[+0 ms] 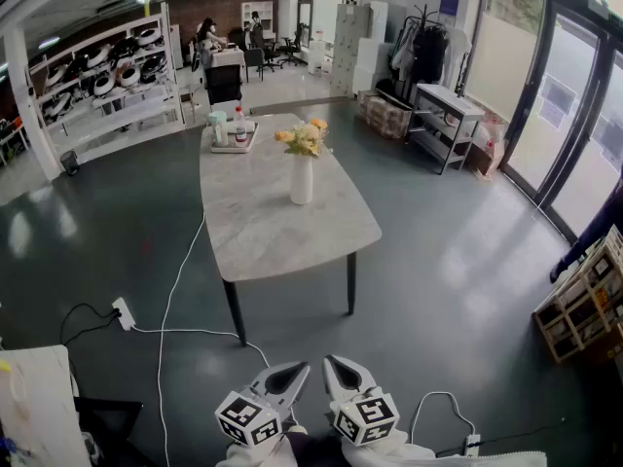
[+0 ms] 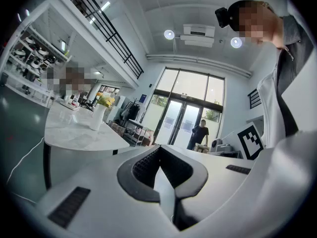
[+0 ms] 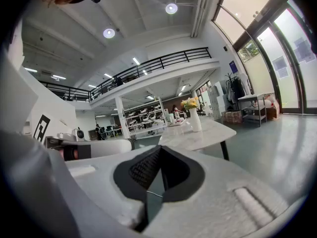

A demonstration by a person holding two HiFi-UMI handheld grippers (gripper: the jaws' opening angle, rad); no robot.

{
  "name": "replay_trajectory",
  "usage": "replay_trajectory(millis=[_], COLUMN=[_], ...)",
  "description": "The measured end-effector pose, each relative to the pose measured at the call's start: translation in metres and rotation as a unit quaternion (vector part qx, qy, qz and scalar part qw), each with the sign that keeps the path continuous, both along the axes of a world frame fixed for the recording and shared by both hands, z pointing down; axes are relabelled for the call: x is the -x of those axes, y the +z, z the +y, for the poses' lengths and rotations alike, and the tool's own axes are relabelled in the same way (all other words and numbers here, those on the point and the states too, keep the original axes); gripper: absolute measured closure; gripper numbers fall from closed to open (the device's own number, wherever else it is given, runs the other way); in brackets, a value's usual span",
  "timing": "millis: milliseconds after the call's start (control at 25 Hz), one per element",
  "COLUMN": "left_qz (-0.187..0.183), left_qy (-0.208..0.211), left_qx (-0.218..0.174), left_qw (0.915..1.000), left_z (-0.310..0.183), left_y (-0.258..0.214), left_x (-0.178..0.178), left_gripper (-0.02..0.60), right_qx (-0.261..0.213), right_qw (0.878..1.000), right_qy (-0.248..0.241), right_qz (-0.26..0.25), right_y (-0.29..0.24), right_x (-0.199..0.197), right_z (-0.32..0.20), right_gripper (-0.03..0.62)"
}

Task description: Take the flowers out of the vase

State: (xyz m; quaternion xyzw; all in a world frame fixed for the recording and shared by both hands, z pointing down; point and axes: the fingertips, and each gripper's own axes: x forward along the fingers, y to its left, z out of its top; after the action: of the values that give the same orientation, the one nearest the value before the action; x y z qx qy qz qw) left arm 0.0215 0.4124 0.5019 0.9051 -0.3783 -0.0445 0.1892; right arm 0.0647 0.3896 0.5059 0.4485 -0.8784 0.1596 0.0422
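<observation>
A white vase (image 1: 302, 180) with yellow flowers (image 1: 304, 138) stands upright in the middle of the marble table (image 1: 261, 233), far ahead of me. Both grippers hang low at the bottom of the head view, well short of the table. My left gripper (image 1: 295, 371) and right gripper (image 1: 333, 364) sit side by side, each with its jaws together and nothing between them. The left gripper view has the vase (image 2: 96, 117) small at left beyond the shut left gripper (image 2: 160, 149). Beyond the shut right gripper (image 3: 160, 148), the right gripper view shows the vase (image 3: 195, 120) and flowers (image 3: 190, 102).
A tray with bottles (image 1: 234, 135) sits at the table's far end. A white cable (image 1: 164, 327) and power strip (image 1: 124, 311) lie on the floor left of the table. Shelving (image 1: 102, 81) lines the left wall, wooden crates (image 1: 582, 305) stand at right. A person (image 2: 199, 133) stands by the glass doors.
</observation>
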Motion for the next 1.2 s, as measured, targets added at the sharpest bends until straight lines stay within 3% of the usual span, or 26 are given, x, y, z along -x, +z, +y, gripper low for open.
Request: replay_trajectory(millis=[800, 1200], left_qz=[-0.013, -0.001], left_qy=[0.029, 0.036], left_qx=[-0.011, -0.002], left_qw=[0.9994, 0.9993], left_z=[0.005, 0.005], left_y=[0.002, 0.016], left_x=[0.024, 0.030], left_gripper=[0.580, 0.580], right_qx=[-0.011, 0.001], right_qw=[0.999, 1.000], right_qy=[0.030, 0.025], right_qz=[-0.009, -0.002], right_y=[-0.001, 0.014], right_x=[0.028, 0.043], right_z=[0.002, 0.003], right_gripper=[0.595, 0.595])
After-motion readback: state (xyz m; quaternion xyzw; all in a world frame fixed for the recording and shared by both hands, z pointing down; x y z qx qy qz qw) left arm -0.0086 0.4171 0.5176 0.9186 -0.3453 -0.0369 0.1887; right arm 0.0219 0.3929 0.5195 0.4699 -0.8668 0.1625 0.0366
